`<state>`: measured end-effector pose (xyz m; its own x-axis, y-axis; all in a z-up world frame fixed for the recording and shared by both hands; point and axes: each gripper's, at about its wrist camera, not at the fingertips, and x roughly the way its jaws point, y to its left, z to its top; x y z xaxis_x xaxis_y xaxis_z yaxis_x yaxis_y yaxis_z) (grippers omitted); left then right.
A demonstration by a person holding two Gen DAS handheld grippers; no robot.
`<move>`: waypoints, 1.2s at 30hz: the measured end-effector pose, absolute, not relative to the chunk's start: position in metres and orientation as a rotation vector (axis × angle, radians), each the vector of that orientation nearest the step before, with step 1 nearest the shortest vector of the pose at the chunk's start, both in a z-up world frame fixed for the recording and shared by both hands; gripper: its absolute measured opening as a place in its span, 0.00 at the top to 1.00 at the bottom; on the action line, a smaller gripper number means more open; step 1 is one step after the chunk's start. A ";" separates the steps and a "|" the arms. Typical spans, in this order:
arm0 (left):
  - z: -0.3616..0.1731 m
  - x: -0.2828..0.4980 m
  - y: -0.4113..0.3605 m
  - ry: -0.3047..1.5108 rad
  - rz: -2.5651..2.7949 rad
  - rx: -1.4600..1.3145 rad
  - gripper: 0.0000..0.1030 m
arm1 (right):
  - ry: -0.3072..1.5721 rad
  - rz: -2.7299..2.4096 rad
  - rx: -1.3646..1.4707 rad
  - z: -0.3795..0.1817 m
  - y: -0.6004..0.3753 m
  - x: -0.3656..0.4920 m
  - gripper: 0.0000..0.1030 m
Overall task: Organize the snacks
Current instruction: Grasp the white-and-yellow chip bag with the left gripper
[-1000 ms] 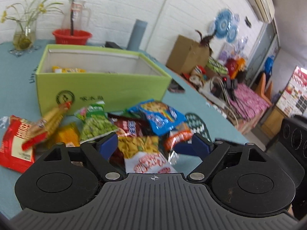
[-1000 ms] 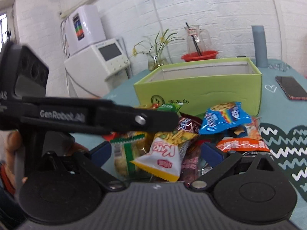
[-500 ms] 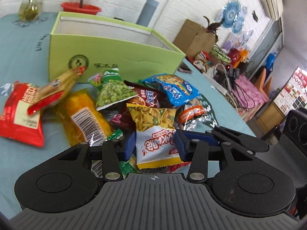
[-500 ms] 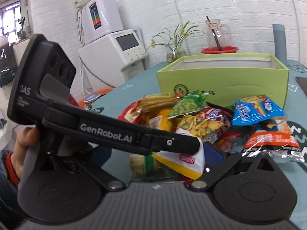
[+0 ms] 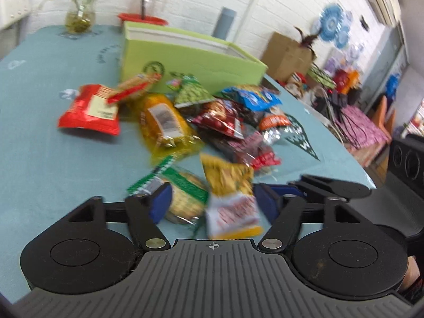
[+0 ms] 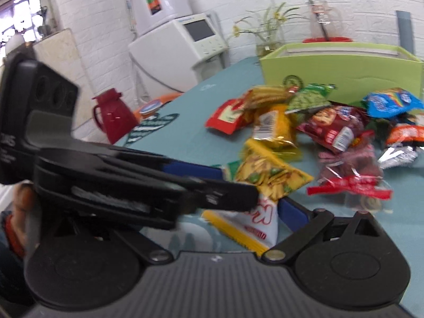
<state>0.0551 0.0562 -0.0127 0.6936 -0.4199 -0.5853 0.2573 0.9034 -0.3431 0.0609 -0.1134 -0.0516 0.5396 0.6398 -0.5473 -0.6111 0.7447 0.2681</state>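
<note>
A pile of snack bags lies on the teal table in front of a green box (image 5: 190, 61). My left gripper (image 5: 212, 202) has its jaws wide apart around a yellow-and-white chip bag (image 5: 230, 198), which sits against the right finger. A green cracker pack (image 5: 182, 196) lies by the left finger. In the right wrist view the left gripper (image 6: 238, 185) crosses in front, with the chip bag (image 6: 265, 180) at its tip. My right gripper's right blue finger (image 6: 294, 212) shows beside the bag; its left finger is hidden. The green box (image 6: 344, 71) stands behind.
A red bag (image 5: 90, 111), a yellow bag (image 5: 164, 124), a dark red bag (image 5: 222, 119) and a blue bag (image 5: 251, 98) lie in the pile. A flower vase (image 5: 79, 18) and a red bowl (image 5: 143, 20) stand behind. A red jug (image 6: 114, 116) stands off the left edge.
The left gripper's jaws have opened wider and both grippers have pulled back from the pile and the box. The chip bag came along, away from the other bags. The frames are blurred by motion.
</note>
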 end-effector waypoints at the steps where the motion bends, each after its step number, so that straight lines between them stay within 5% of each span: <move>1: -0.011 0.053 0.059 0.699 -0.367 -0.248 0.36 | 0.675 0.715 0.048 -0.054 -0.116 0.061 0.04; 9: -0.011 0.052 0.062 0.713 -0.412 -0.300 0.52 | 0.663 0.637 0.045 -0.067 -0.123 0.058 0.03; 26: -0.020 0.054 0.030 0.744 -0.469 -0.234 0.54 | 0.610 0.710 -0.042 -0.072 -0.116 0.051 0.03; 28: -0.021 0.055 0.027 0.743 -0.467 -0.211 0.65 | 0.600 0.721 -0.033 -0.072 -0.117 0.051 0.03; 31: -0.023 0.058 0.023 0.772 -0.475 -0.193 0.95 | 0.597 0.722 -0.017 -0.067 -0.123 0.051 0.33; 36: -0.011 0.071 0.020 0.749 -0.518 -0.238 0.98 | 0.575 0.713 0.018 -0.052 -0.137 0.058 0.33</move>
<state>0.0712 0.0199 -0.0114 0.6152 -0.5275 -0.5858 0.3620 0.8492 -0.3846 0.0581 -0.1370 -0.0524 0.6089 0.6223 -0.4919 -0.6125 0.7629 0.2070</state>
